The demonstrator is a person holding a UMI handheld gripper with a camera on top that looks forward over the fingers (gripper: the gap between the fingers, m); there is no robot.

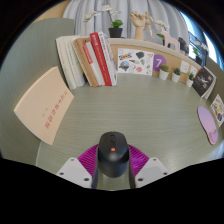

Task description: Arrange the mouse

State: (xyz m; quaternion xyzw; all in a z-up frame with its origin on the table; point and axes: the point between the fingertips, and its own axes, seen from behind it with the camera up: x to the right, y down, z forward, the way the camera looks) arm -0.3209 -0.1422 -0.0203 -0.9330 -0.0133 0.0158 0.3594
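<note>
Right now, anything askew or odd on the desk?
Nothing spilled or damaged. The books lean to one side rather than standing upright. The mouse sits squarely between the gripper fingers on the desk; whether the pads press it is unclear.

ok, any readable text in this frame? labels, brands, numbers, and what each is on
"7": white numeral on the dark picture card leaning at the back of the desk.
Book spines: red and white, print too small to read.
Beige sheet ahead-left of the fingers: faint marks, unreadable.
Black mouse between the fingers, red dot on top, no legible brand.
Gripper fingers: no text.
</note>
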